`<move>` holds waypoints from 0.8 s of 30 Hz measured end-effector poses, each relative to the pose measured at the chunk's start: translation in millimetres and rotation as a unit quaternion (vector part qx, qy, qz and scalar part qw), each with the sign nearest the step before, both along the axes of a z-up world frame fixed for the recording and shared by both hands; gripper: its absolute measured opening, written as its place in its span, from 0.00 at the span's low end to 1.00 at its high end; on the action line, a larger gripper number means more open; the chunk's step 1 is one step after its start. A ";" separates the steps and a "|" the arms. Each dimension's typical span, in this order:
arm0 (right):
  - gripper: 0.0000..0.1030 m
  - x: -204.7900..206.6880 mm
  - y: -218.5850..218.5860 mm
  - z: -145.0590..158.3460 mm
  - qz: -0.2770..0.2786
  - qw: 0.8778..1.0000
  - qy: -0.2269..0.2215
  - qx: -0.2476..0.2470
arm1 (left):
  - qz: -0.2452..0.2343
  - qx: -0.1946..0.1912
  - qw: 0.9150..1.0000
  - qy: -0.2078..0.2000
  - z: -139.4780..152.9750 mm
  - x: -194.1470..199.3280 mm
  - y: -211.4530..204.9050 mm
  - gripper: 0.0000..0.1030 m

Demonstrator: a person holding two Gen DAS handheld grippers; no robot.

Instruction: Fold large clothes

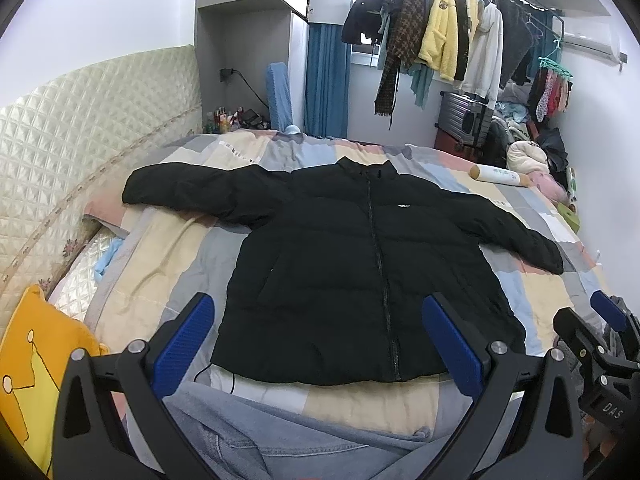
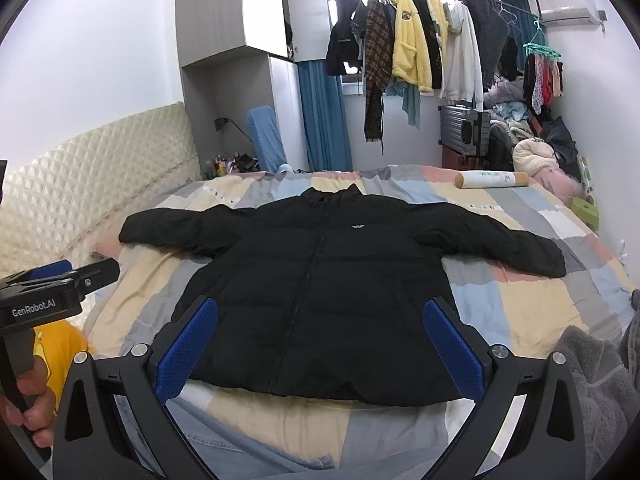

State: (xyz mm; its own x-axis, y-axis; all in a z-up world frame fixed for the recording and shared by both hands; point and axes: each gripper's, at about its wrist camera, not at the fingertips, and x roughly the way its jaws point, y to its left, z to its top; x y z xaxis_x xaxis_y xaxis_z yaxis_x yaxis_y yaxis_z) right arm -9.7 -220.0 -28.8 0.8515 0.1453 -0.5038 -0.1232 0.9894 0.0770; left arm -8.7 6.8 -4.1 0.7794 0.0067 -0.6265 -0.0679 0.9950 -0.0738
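A black puffer jacket (image 1: 340, 264) lies flat and face up on the bed, zipped, both sleeves spread out to the sides; it also shows in the right wrist view (image 2: 320, 280). My left gripper (image 1: 320, 344) is open and empty, held above the jacket's hem. My right gripper (image 2: 320, 344) is open and empty, also above the hem. The right gripper shows at the right edge of the left wrist view (image 1: 600, 344), and the left gripper at the left edge of the right wrist view (image 2: 60, 284).
The bed has a patchwork quilt (image 1: 192, 264) and a padded cream headboard (image 1: 80, 120) on the left. A yellow cushion (image 1: 36, 360) lies at the near left. A roll pillow (image 2: 494, 180), a suitcase (image 2: 464, 132) and hanging clothes (image 2: 412, 48) are at the far side.
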 end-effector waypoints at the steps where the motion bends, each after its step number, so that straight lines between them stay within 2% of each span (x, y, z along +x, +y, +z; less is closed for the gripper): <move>1: 1.00 0.4 0.1 0.5 0.000 1.000 0.000 0.001 | 0.000 -0.001 1.000 0.000 -0.6 -0.6 0.0 1.00; 14: 1.00 1.7 5.3 -1.2 0.007 1.000 0.001 0.001 | 0.000 0.001 1.000 0.000 0.7 0.7 2.2 1.00; 24: 1.00 19.6 -1.7 8.1 0.005 1.000 0.023 0.004 | 0.017 -0.017 1.000 0.005 9.9 11.1 14.7 1.00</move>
State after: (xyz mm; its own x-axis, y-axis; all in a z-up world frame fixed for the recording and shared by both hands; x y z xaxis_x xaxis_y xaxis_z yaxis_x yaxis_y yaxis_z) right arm 9.8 -221.8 -20.7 0.8264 0.1567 -0.5409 -0.1284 0.9876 0.0900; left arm 2.4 21.4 5.9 0.7734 0.0108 -0.6339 -0.1021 0.9889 -0.1077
